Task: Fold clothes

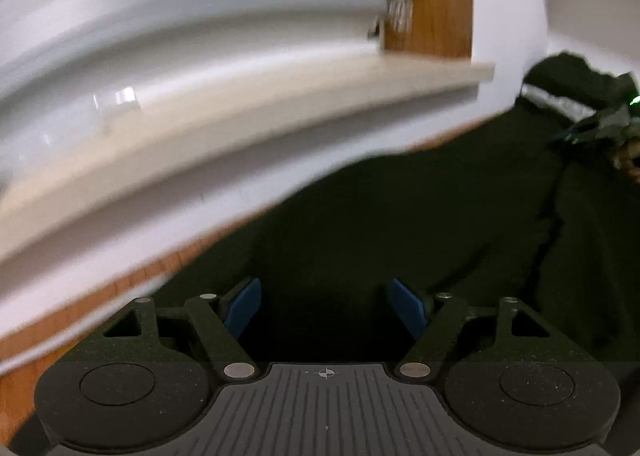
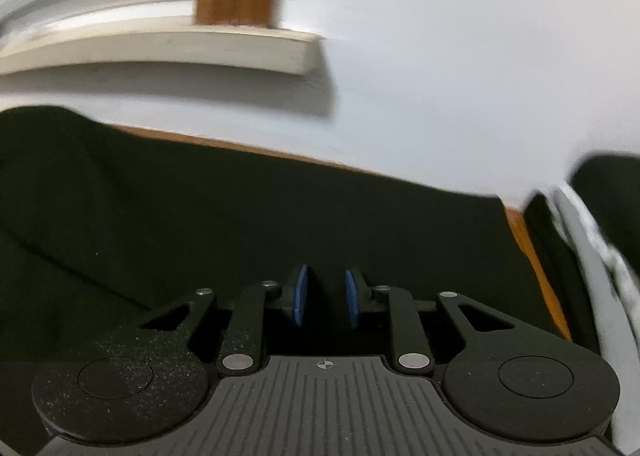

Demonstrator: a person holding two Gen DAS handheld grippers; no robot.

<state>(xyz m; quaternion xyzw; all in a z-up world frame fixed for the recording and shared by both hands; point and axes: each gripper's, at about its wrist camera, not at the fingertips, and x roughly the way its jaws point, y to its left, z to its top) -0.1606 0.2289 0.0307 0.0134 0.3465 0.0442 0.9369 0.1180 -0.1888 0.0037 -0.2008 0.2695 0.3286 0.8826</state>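
A dark green garment [image 1: 400, 224] lies spread over a wooden counter [image 1: 80, 312], covering most of it up to the far edge, where a strip of bare wood shows along a white wall [image 1: 504, 36]. In the left wrist view the left gripper [image 1: 326, 306] hangs over the cloth with its blue-padded fingers [image 1: 244, 308] released and set wide, nothing between them. At the counter's right end the cloth is bunched, and the other gripper shows there only as a blurred dark shape. In the right wrist view the right gripper [image 2: 325, 298] is above the garment near the far edge; its fingers [image 2: 301, 294] stand close together with a narrow gap, and I cannot tell whether any cloth is pinched. A white windowsill [image 2: 160, 44] juts from the wall.
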